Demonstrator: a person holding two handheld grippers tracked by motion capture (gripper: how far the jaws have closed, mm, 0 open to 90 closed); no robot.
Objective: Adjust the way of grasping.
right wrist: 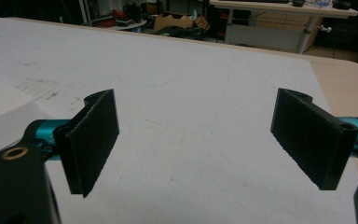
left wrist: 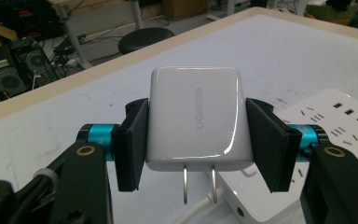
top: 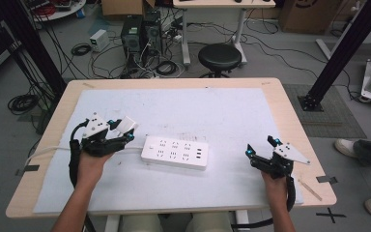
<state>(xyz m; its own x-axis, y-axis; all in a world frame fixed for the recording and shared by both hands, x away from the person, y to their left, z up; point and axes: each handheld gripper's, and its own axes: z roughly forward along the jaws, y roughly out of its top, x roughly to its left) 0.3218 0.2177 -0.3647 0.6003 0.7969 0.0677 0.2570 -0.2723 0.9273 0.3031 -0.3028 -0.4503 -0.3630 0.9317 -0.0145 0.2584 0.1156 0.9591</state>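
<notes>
Left tool clamps glossy white rounded charger between ribbed black pads.

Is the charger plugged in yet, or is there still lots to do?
Not yet. Done: the left gripper has picked up the white charger and grips it by its sides, prongs bare. In hand: it holds the charger beside the power strip. Left: probably pushing the prongs into a socket. The right gripper is open over the white mat.

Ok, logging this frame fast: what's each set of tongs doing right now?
Left tongs: closed on the white charger, prongs pointing down.
Right tongs: open, holding nothing, over the white mat.
</notes>
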